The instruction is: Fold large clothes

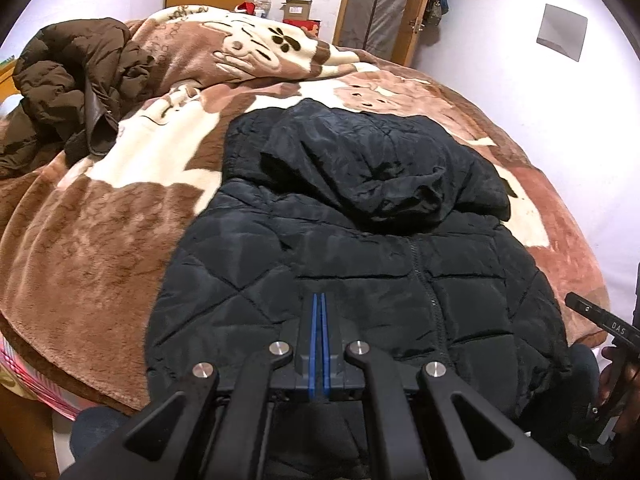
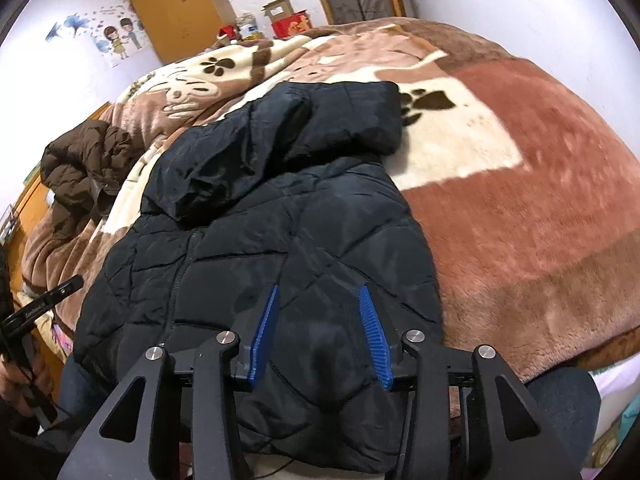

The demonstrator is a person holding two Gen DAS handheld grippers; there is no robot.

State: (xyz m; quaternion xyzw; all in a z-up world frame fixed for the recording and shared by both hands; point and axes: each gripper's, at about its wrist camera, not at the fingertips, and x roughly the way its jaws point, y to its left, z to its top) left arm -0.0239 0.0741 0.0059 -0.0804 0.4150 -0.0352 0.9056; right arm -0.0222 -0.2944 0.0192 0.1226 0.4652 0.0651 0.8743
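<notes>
A black quilted hooded jacket lies front-up on the bed, zipper closed, hood folded down over its chest; it also shows in the right wrist view. My left gripper is shut and empty, its blue pads together, hovering over the jacket's lower left panel. My right gripper is open and empty, its blue pads spread above the jacket's lower right panel. The sleeves seem tucked in and are not clearly visible.
A brown and cream paw-print blanket covers the bed. A crumpled brown puffer coat lies at the far left. Boxes and a wooden door stand beyond the bed. The right gripper's handle shows at the left view's right edge.
</notes>
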